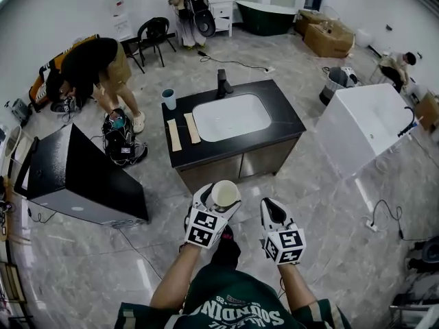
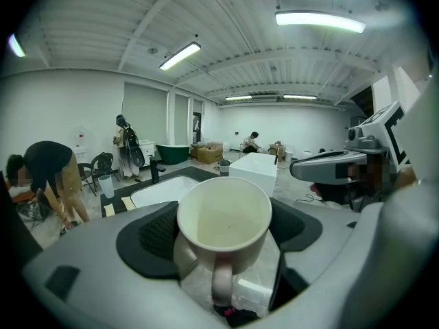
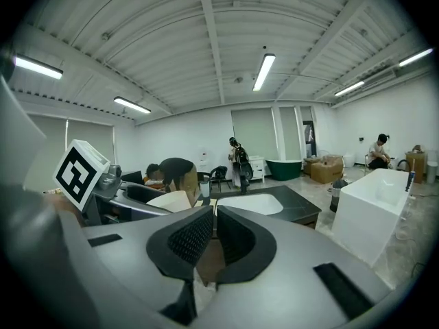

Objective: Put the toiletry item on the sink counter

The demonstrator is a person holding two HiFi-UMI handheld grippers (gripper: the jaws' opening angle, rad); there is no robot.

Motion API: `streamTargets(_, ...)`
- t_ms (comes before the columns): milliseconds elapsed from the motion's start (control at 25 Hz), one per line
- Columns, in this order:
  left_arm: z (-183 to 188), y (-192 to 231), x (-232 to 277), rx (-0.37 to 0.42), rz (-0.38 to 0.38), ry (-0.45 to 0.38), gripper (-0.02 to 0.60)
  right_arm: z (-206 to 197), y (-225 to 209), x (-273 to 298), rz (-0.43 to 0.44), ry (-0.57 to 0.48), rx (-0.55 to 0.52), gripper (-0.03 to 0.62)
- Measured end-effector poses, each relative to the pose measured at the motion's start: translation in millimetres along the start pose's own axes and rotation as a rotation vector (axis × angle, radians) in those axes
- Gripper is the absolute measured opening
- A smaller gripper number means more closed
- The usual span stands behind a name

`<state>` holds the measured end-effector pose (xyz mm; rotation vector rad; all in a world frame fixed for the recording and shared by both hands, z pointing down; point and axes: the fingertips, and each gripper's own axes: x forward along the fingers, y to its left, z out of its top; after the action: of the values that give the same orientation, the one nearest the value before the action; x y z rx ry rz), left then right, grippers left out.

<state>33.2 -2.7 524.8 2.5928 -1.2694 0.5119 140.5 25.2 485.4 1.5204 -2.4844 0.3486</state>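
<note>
A cream mug (image 1: 225, 193) sits upright between the jaws of my left gripper (image 1: 223, 196), which is shut on it, handle toward me. In the left gripper view the mug (image 2: 224, 221) fills the gap between the black pads (image 2: 154, 235) and looks empty. My right gripper (image 1: 272, 208) hangs beside it, shut with nothing between its pads (image 3: 185, 242). Both are over the floor, in front of the sink counter (image 1: 274, 108), whose black top holds a white basin (image 1: 231, 117), a black faucet (image 1: 223, 83), a pale blue cup (image 1: 169, 99) and two beige strips (image 1: 183, 131).
A black cabinet (image 1: 75, 177) stands to the left, with a person (image 1: 89, 64) bending over a bag behind it. A white tub (image 1: 363, 125) stands to the right of the counter. Cables (image 1: 384, 214) trail on the marble floor at right. Cardboard boxes (image 1: 329, 38) lie at the back.
</note>
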Motion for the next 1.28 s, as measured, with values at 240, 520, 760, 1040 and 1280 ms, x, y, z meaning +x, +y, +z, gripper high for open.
streamTargets(240,18.8,58.4,46.3,-0.024,0.016,0.011,0.413,25.7,-17.7,69.8,0.02,0.016,-0.019,0.044)
streamTargets(520,41.4,125.9,102.1,-0.054,0.046,0.002,0.413,58.0,-40.3,153.0,0.052,0.052,-0.064,0.044)
streamTargets(760,53.1,178.7,136.2,-0.084,0.088,0.009,0.413,81.1,-54.4,217.5,0.086,0.048,-0.074,0.044)
streamTargets(1040,64.7,213.9,163.9,-0.091,0.117,0.015,0.413,83.5,-65.3,262.5,0.121,0.055,-0.055,0.043)
streamTargets(1280,69.9,234.0,182.4,-0.106,0.151,0.028,0.413,90.9,-77.4,293.2,0.159,0.044,-0.055,0.044)
